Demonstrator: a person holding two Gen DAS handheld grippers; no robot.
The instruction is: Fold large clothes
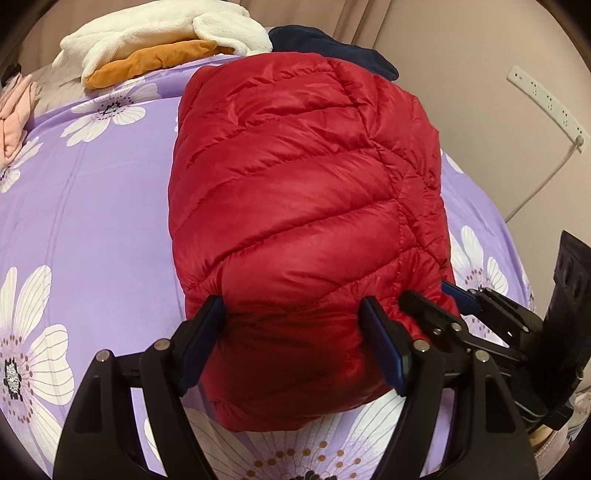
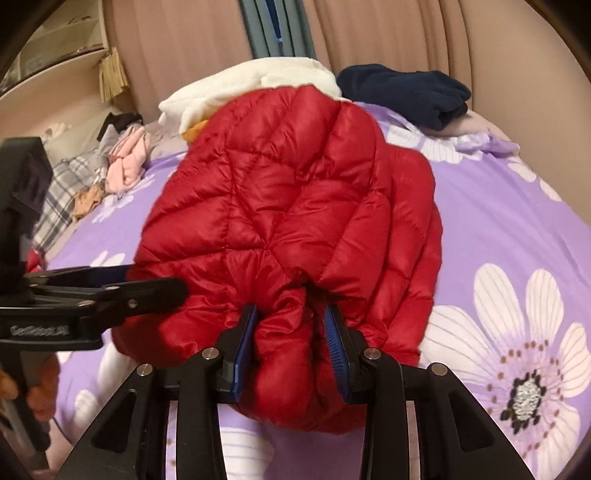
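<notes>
A red quilted puffer jacket (image 1: 295, 192) lies folded into a thick bundle on the purple flowered bedspread (image 1: 92, 206). My left gripper (image 1: 293, 317) straddles the bundle's near edge with its jaws wide around the padding. My right gripper (image 1: 439, 295) shows beside it at the right. In the right wrist view the jacket (image 2: 288, 206) fills the middle, and my right gripper (image 2: 291, 325) is shut on a bunched fold of its near edge. My left gripper (image 2: 155, 284) reaches in from the left onto the same edge.
A white fleece (image 1: 166, 33) lies on an orange garment (image 1: 147, 62) at the bed's far end, next to a dark navy garment (image 1: 332, 44). Pink clothes (image 2: 127, 162) and a plaid item (image 2: 62, 195) lie at the left. A wall socket strip (image 1: 546, 99) is on the right.
</notes>
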